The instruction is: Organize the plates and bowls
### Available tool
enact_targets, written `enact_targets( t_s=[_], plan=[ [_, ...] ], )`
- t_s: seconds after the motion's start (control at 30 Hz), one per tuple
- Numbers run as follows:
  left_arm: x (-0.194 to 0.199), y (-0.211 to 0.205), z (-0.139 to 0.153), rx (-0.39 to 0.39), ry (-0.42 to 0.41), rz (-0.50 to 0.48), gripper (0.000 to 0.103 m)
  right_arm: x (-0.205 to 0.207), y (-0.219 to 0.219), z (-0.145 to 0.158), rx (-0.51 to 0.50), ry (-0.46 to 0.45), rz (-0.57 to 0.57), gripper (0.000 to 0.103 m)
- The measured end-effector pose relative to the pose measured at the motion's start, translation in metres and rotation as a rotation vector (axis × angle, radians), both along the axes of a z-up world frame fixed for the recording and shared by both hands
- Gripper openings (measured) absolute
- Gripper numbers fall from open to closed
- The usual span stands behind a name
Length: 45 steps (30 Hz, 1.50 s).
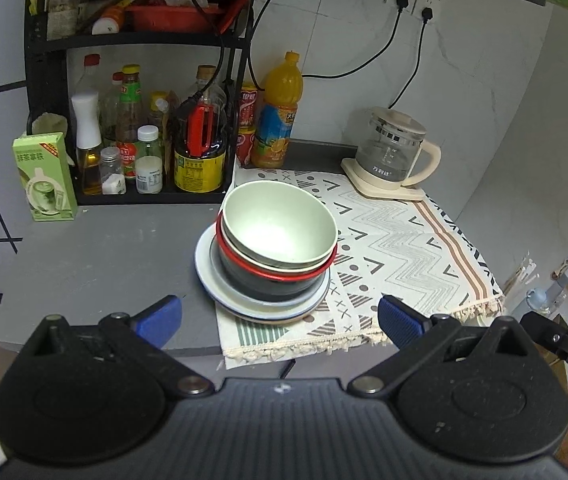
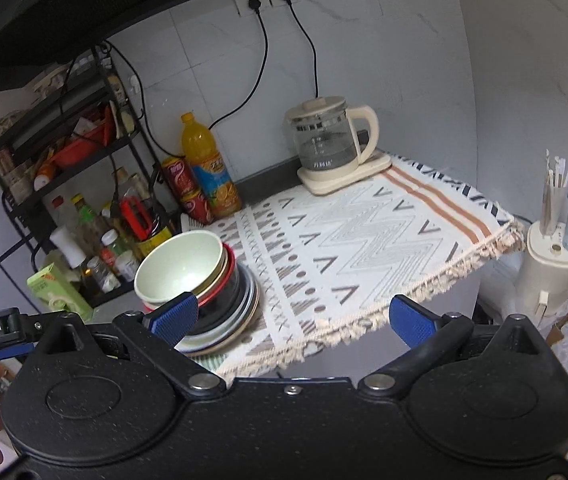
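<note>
Both grippers hover short of the counter's front edge with blue-padded jaws spread wide and nothing between them, the left gripper (image 1: 280, 318) facing the dish stack head-on and the right gripper (image 2: 293, 314) off to the stack's right. That stack sits on the left edge of the patterned cloth (image 1: 396, 240): a pale green bowl (image 1: 280, 228) nests in a cream bowl, which nests in a red-rimmed black bowl (image 1: 268, 284), all on a pile of white plates (image 1: 208, 276). Behind the stack, a black rack (image 1: 44, 80) holds sauce bottles, with an orange juice bottle (image 1: 278, 112) and a glass kettle (image 1: 394, 148) further right.

Dim indoor light, sharp centre, strong fisheye bending, dark corners
</note>
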<state>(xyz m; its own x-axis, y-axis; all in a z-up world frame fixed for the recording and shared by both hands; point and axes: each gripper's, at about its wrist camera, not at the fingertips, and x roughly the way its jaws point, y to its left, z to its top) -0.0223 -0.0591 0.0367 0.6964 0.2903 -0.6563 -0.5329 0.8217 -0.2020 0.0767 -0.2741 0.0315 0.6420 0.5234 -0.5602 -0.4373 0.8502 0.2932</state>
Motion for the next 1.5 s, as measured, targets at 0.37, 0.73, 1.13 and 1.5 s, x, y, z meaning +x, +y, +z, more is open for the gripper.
enact_targets(
  t_s=[0.37, 0.73, 1.13, 1.5],
  plan=[
    [-0.038, -0.023, 0.015, 0.09, 0.018, -0.008, 0.103, -0.033, -0.014, 0.016, -0.049, -0.019, 0.061, 0.103],
    [-0.064, -0.035, 0.026, 0.123, 0.051, -0.007, 0.103, -0.041, -0.024, 0.019, -0.091, -0.003, 0.104, 0.103],
    [-0.075, -0.038, 0.028, 0.108, 0.056, -0.007, 0.103, -0.046, -0.026, 0.024, -0.099, -0.014, 0.119, 0.103],
    [-0.076, -0.037, 0.027, 0.113, 0.064, -0.031, 0.103, -0.046, -0.024, 0.022, -0.101, -0.002, 0.117, 0.103]
  ],
)
